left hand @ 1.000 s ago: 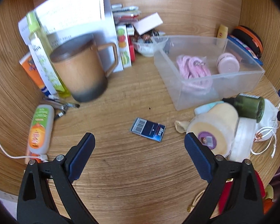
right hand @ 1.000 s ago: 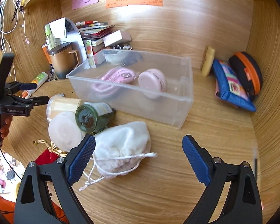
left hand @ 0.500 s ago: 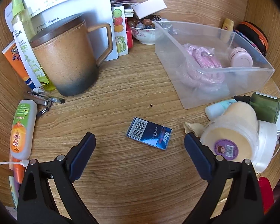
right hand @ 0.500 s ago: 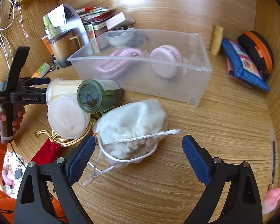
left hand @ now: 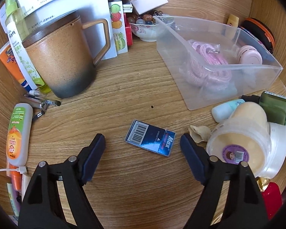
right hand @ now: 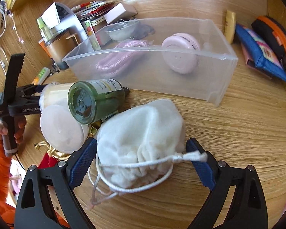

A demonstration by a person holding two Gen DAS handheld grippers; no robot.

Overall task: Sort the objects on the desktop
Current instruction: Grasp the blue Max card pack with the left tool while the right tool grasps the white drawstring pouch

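Observation:
A small blue staple box (left hand: 150, 137) with a barcode lies flat on the wooden desk. My left gripper (left hand: 143, 140) straddles it. Its jaws are closing, and both pads stand clear of the box's ends. In the right wrist view a white drawstring pouch (right hand: 143, 131) lies between the fingers of my right gripper (right hand: 142, 144), which is open with its pads just off the cloth. Behind both stands a clear plastic bin (left hand: 192, 95) (right hand: 152, 72) holding a pink cord (left hand: 206, 66) and a round pink case (left hand: 250, 56).
A brown mug (left hand: 63, 61), an orange tube (left hand: 19, 133) and a bowl of stones (left hand: 145, 28) crowd the left and back. A cream tub (left hand: 238, 147), a green jar (right hand: 93, 103) and a white tub (right hand: 61, 129) lie beside the pouch. A blue pouch (right hand: 261, 53) sits far right.
Both grippers have come down toward the desk. The left one's jaws have narrowed around the blue box. The right one now has the white pouch between its fingers.

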